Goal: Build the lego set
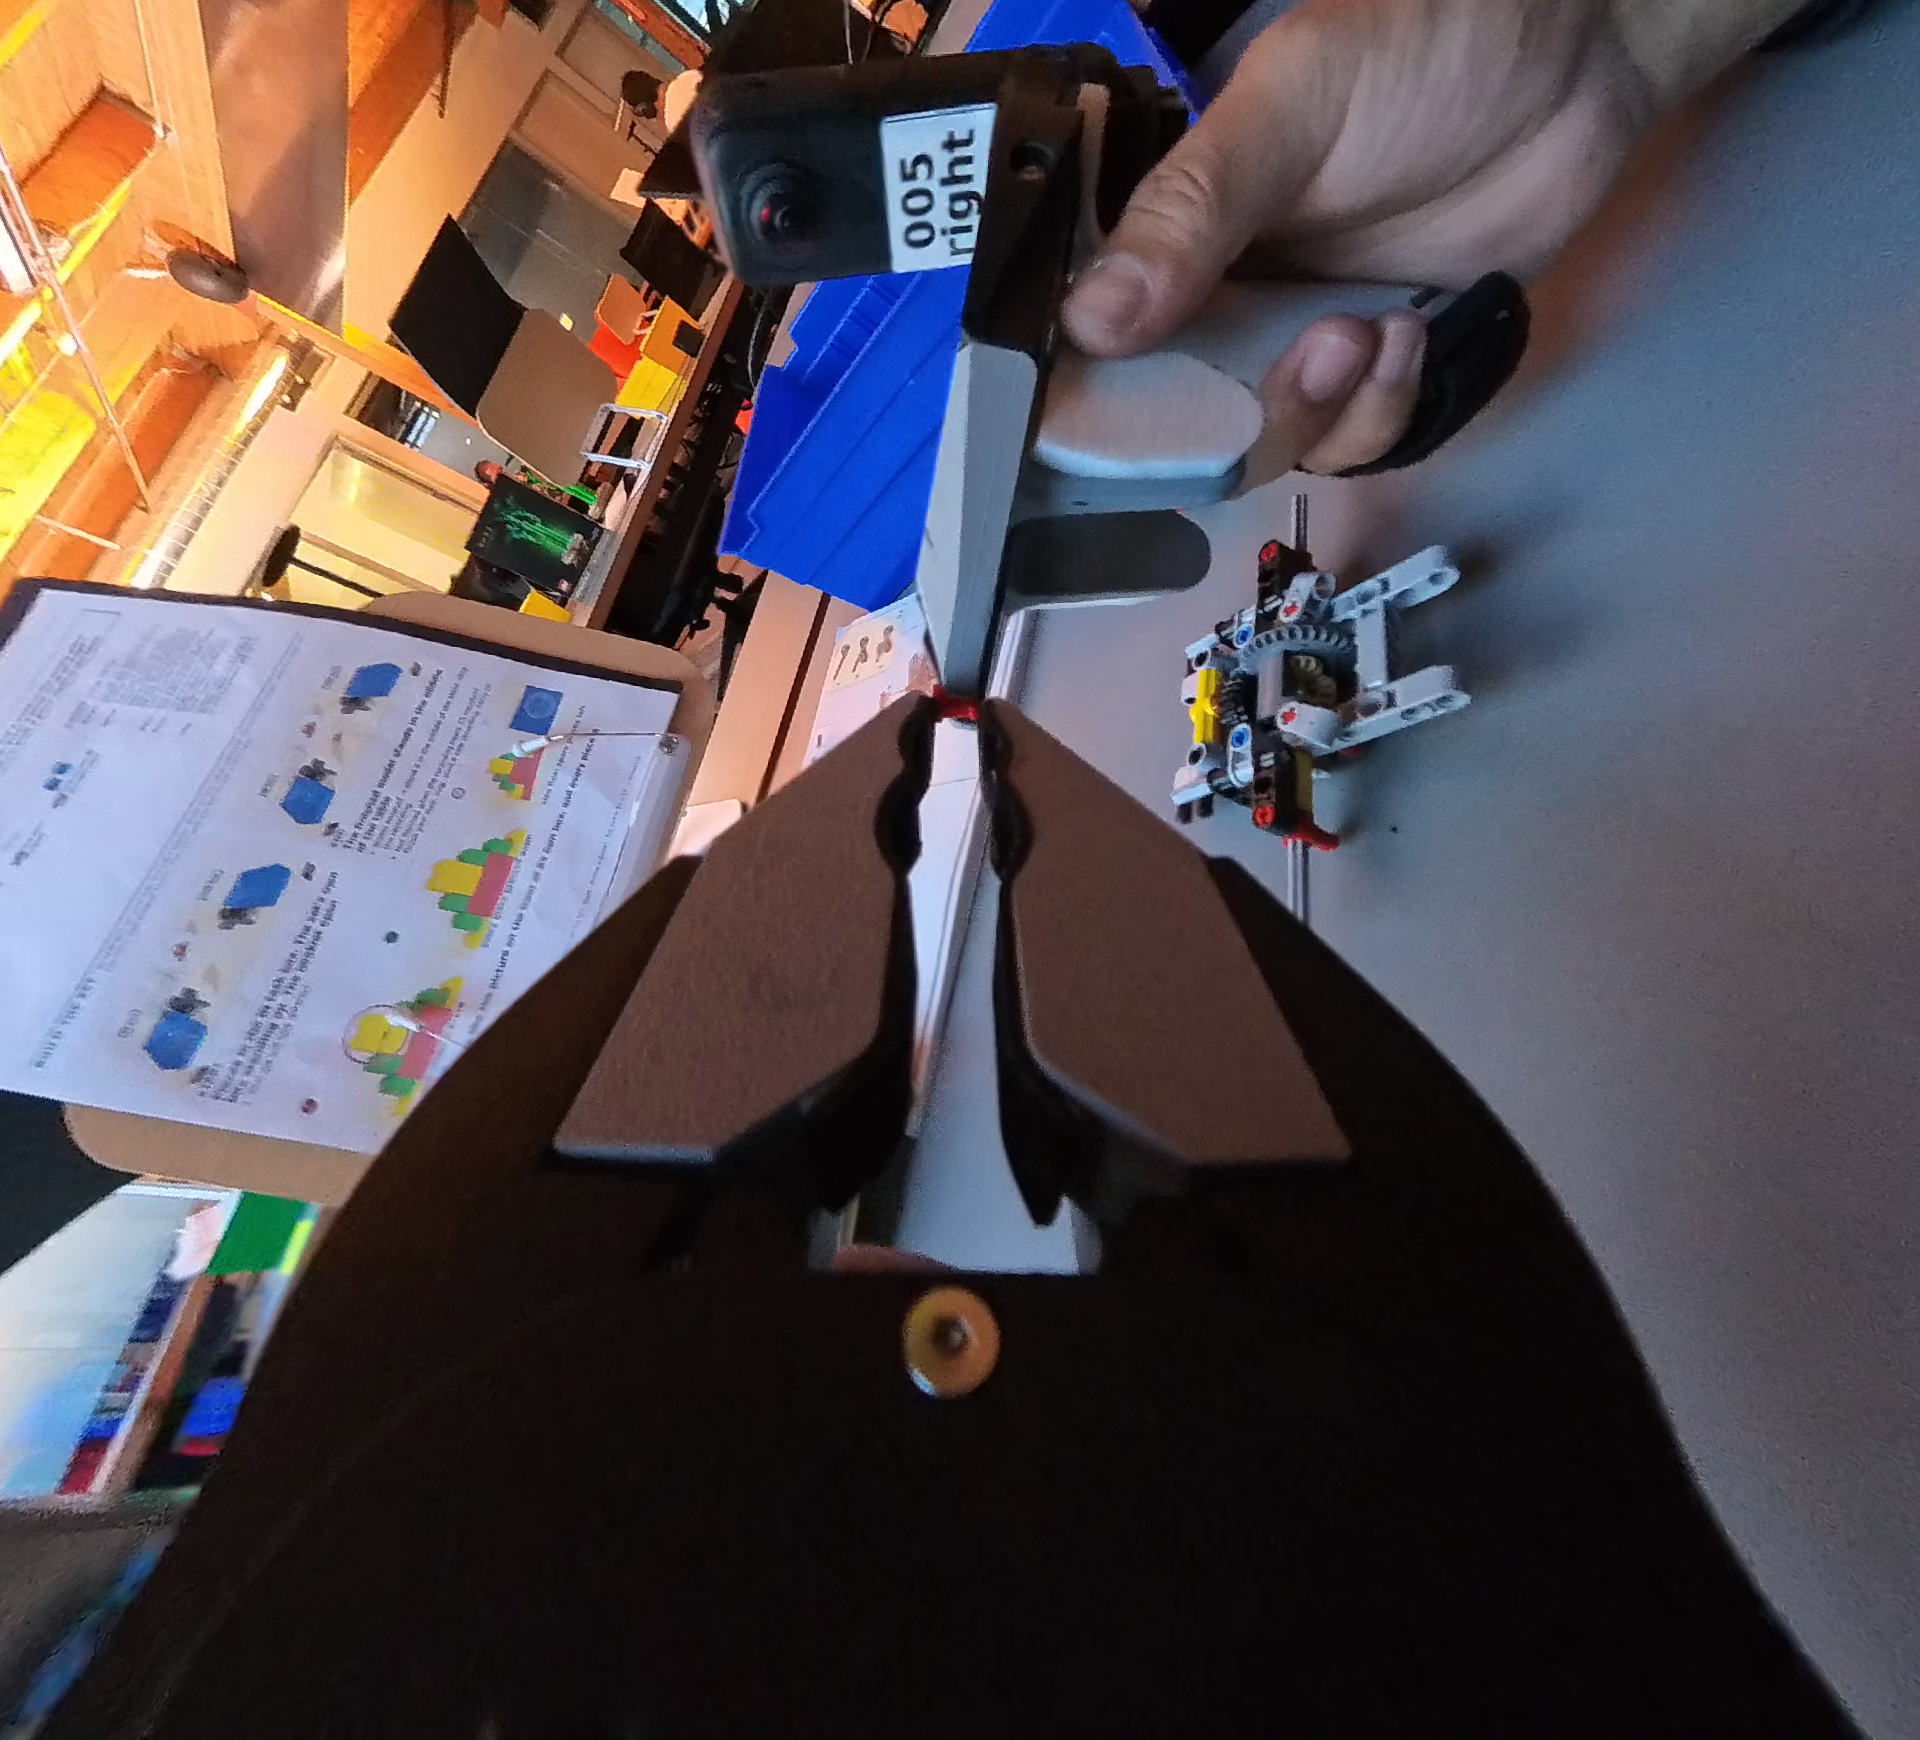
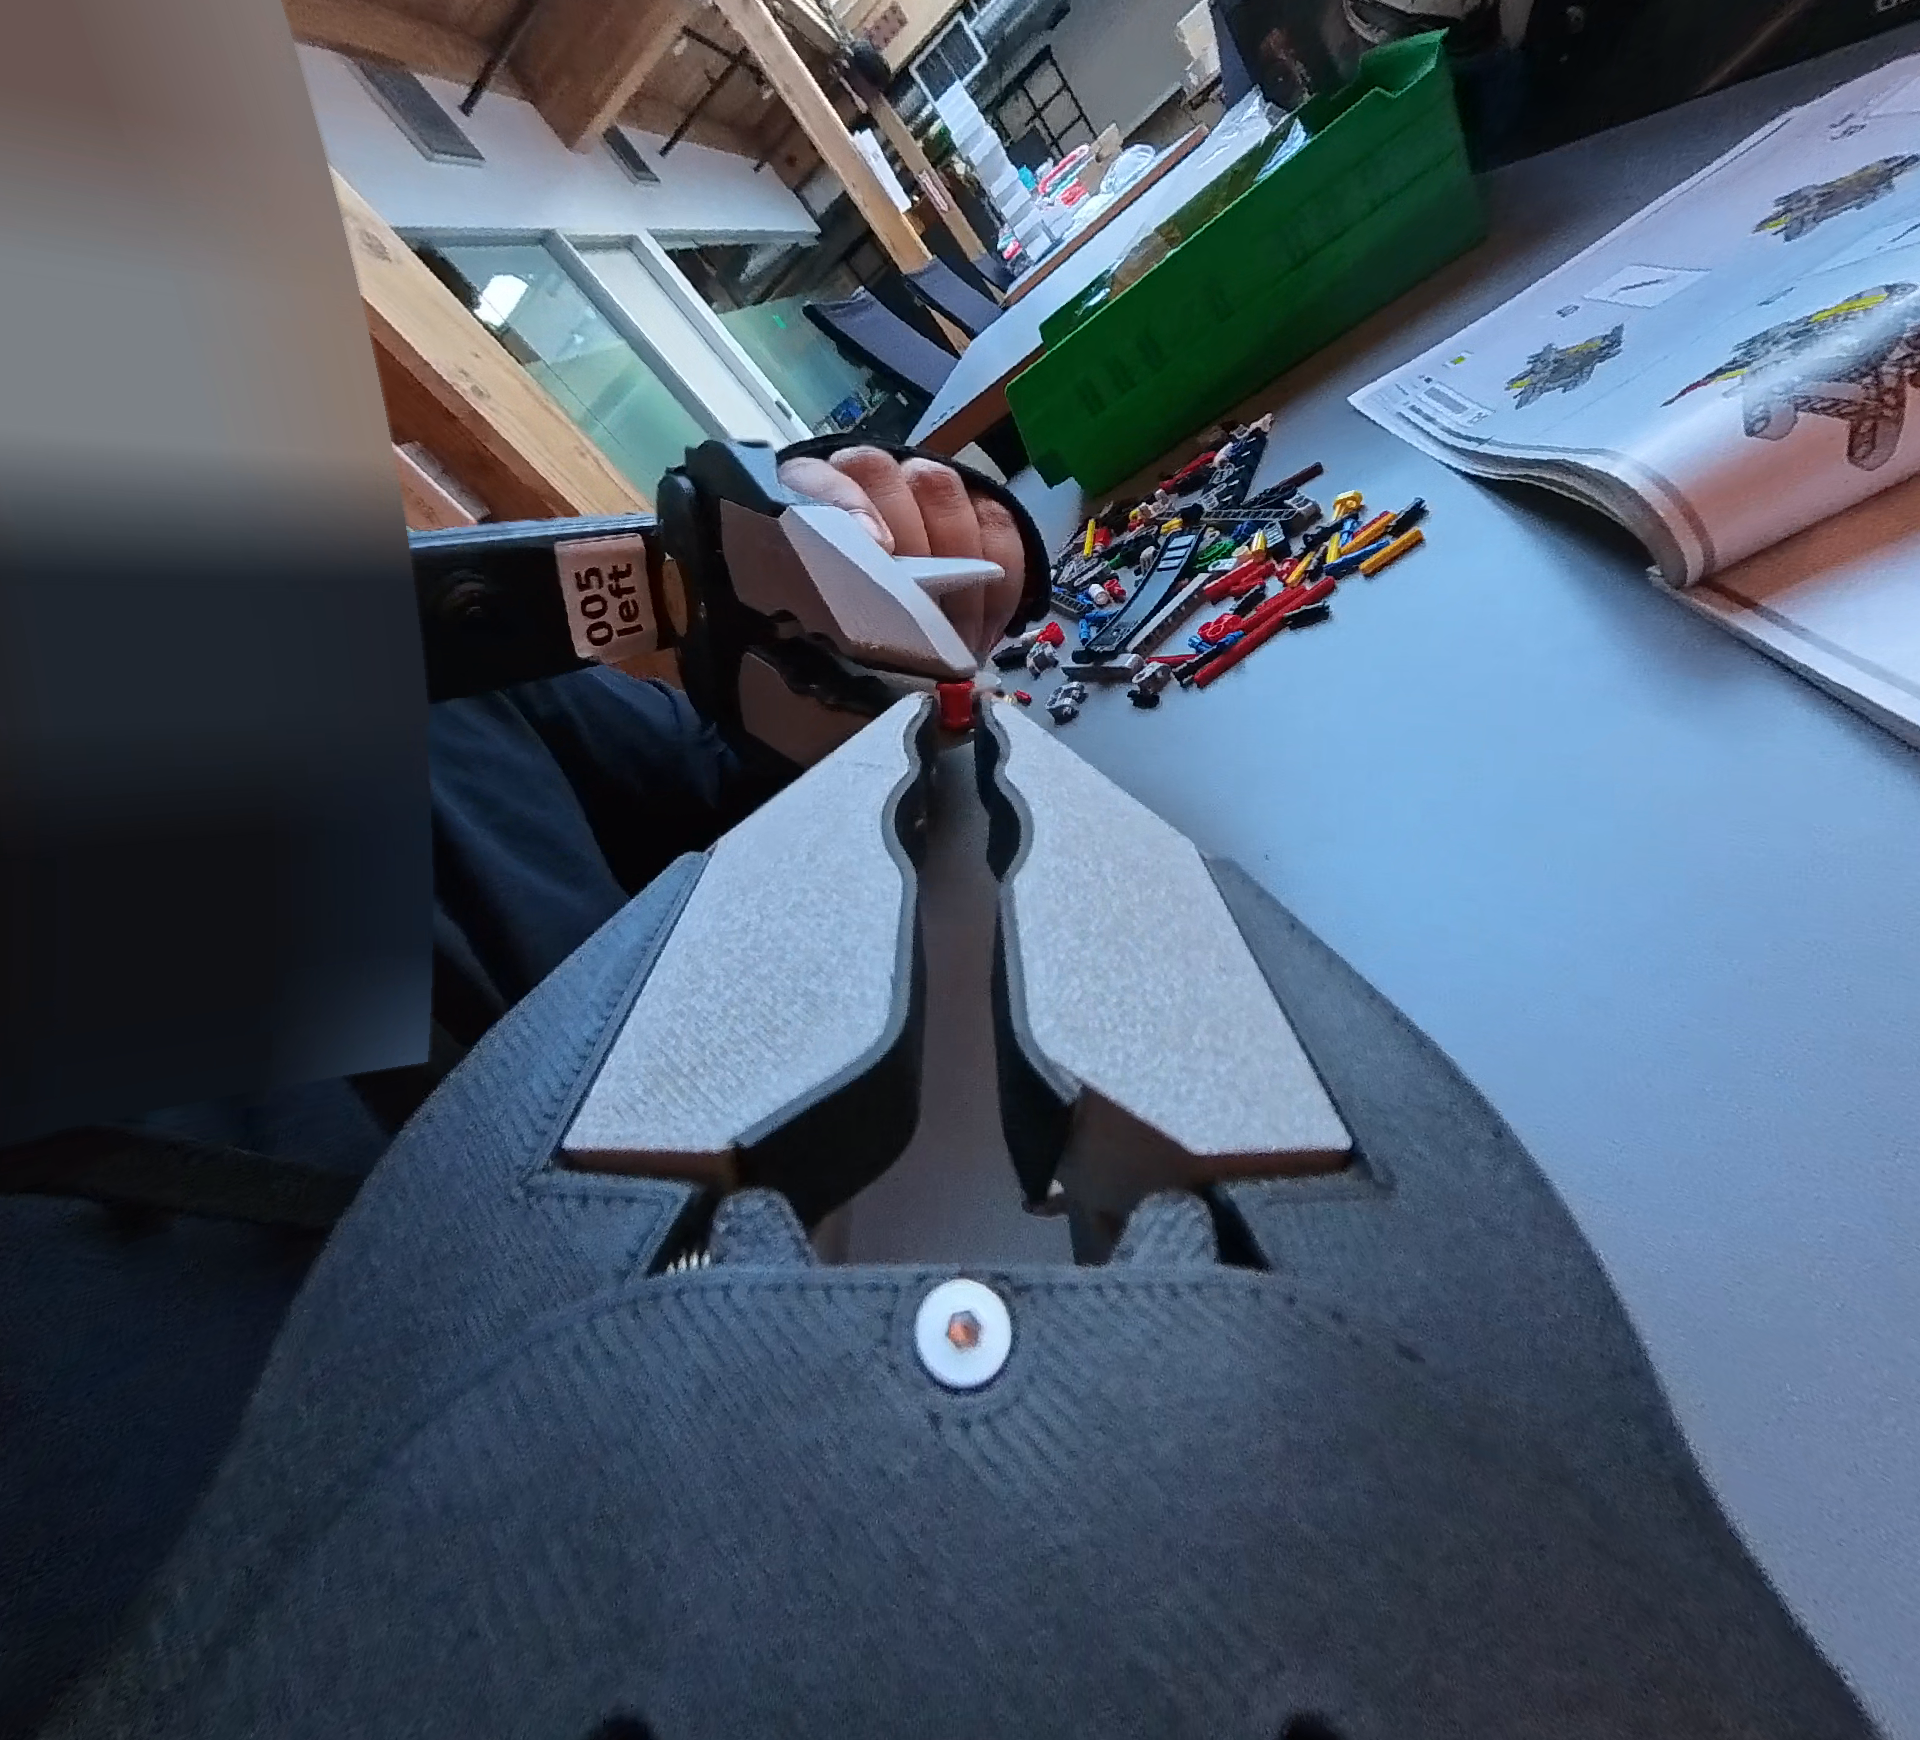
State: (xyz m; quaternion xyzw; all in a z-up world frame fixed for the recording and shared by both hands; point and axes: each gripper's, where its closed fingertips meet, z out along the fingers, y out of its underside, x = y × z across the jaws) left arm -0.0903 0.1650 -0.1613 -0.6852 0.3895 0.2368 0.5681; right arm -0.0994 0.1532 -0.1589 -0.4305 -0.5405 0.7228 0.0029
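A small red building piece [image 1: 952,710] sits between the brown fingertips of my left gripper [image 1: 954,719], which is shut on it above the grey table [image 1: 1558,963]. My right gripper [image 1: 958,677] comes down from above, held by a hand [image 1: 1403,132], and its grey tip meets the same piece. In the right wrist view the red piece [image 2: 954,703] stands between the grey tips of my right gripper [image 2: 954,722], which close on it. The left gripper [image 2: 968,667] reaches in from the left and grips the piece's upper end.
A partly built grey, black and yellow model [image 1: 1320,703] lies on the table to the right. A blue bin [image 1: 842,443] and an instruction sheet on a clipboard [image 1: 312,859] are nearby. A pile of loose pieces [image 2: 1226,568], a green bin [image 2: 1247,319] and an open booklet [image 2: 1714,360] lie ahead. The tips of both grippers are at nearly the same place.
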